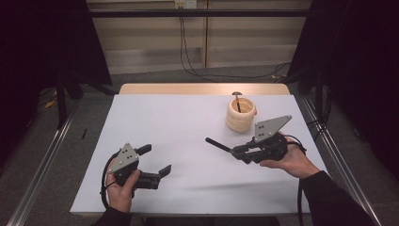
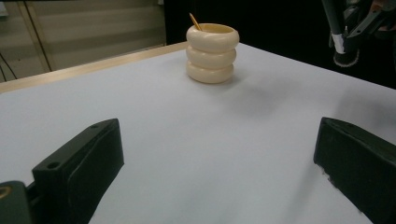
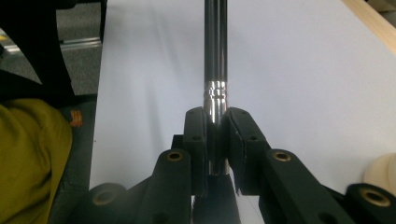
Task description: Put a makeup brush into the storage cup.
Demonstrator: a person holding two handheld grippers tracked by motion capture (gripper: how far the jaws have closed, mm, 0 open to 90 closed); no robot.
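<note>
Brush (image 3: 215, 56) is clamped in the right gripper (image 3: 215, 122) near the cream holder (image 1: 240, 114), while the left gripper (image 1: 156, 160) is held open.

A white counter (image 1: 188, 141) with a wooden far edge stands on grey floor (image 1: 155, 77), black curtains (image 1: 357, 70) on both sides, cables (image 1: 226, 75) trailing before a beige wall (image 1: 150, 33).

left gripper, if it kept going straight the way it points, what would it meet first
Probably the cream ringed holder, though it sits slightly left of centre. Between the open left gripper and it lies only bare white table.
</note>
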